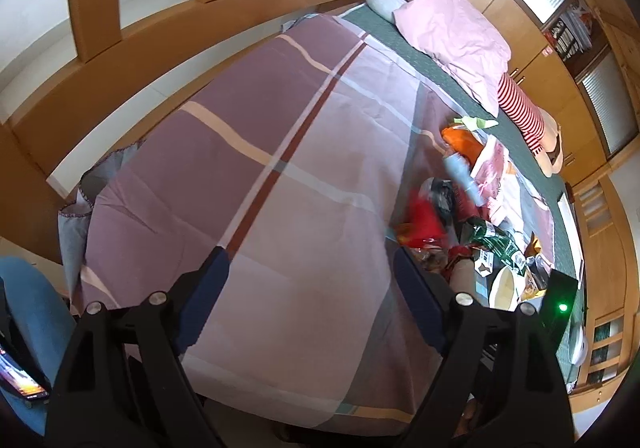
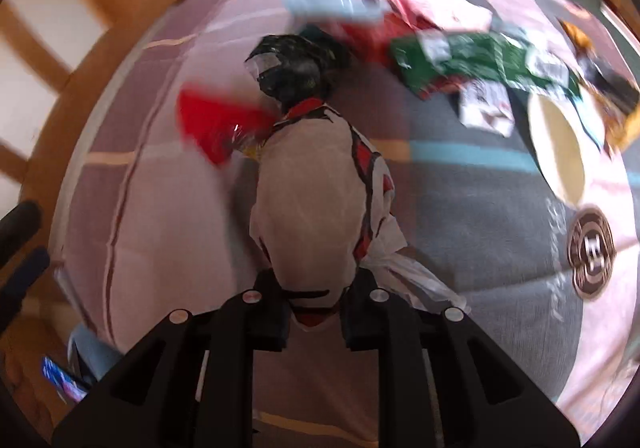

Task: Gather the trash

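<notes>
Trash lies in a pile on the bed's plaid sheet (image 1: 280,175): a red wrapper (image 2: 212,119), a crumpled black bag (image 2: 292,67), a green wrapper (image 2: 480,59), a pale blue bottle (image 2: 332,3) and a paper bowl (image 2: 560,151). My right gripper (image 2: 316,308) points down, shut on a white bag with red and black print (image 2: 316,187). The bag bulges out in front of the fingers and touches the red wrapper. My left gripper (image 1: 308,268) is open over bare sheet, left of the pile (image 1: 460,224), with nothing between its fingers.
A pink quilt (image 1: 452,35) and a doll with red striped legs (image 1: 520,107) lie along the far side of the bed. A wooden frame (image 1: 120,59) borders the left side. A lit phone (image 1: 20,380) rests on blue cloth at the lower left.
</notes>
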Available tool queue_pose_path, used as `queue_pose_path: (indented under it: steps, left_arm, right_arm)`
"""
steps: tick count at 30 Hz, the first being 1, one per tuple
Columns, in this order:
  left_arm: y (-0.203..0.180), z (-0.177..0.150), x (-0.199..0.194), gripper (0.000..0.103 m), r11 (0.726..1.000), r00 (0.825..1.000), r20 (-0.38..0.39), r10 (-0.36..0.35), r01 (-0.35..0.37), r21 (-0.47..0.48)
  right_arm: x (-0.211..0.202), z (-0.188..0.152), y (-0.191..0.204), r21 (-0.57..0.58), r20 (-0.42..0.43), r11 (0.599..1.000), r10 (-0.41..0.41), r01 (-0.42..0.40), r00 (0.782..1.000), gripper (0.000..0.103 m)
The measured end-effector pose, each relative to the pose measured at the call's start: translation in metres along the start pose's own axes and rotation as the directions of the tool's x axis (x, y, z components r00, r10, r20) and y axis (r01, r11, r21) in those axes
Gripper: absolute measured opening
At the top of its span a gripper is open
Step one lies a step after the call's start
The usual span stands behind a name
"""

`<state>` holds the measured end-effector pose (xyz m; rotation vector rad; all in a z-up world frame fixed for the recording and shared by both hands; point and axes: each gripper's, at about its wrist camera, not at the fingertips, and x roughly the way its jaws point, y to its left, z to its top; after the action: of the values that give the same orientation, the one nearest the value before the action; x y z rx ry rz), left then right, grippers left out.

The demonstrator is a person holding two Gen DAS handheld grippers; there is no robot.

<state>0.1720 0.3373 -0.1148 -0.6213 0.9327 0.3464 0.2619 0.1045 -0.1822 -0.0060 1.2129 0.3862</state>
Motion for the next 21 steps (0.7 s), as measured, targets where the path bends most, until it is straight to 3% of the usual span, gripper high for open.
queue_pose_path:
  steps: [3, 9, 16, 18, 21]
  left_arm:
    - [0.006, -0.001, 0.002, 0.085, 1.0, 1.0, -0.007, 0.02, -0.02, -0.014]
    - [0.013, -0.001, 0.005, 0.085, 0.998, 0.999, -0.016, 0.044, -0.044, -0.033]
    - [0.007, -0.005, 0.01, 0.088, 0.999, 0.998, -0.035, 0.048, -0.048, -0.008]
    - [0.007, -0.005, 0.011, 0.088, 0.999, 0.998, -0.039, 0.048, -0.049, -0.01]
    - [0.009, -0.005, 0.012, 0.088, 0.999, 0.998, -0.039, 0.052, -0.052, -0.012]
  right_arm:
    - [-0.009, 0.001, 0.003, -0.044, 0.024, 0.999, -0.002, 0.003, 1.0, 0.02]
    - [-0.01, 0.0, -0.012, 0.011, 0.001, 1.0, 0.018, -0.018, 1.0, 0.02]
    - [-0.001, 0.001, -0.002, 0.008, -0.012, 1.0, 0.027, -0.027, 1.0, 0.021]
    - [-0.001, 0.002, -0.003, 0.015, -0.017, 0.999, 0.034, -0.034, 0.999, 0.024]
    - [-0.001, 0.002, -0.004, 0.025, -0.017, 0.999, 0.029, -0.028, 0.999, 0.044]
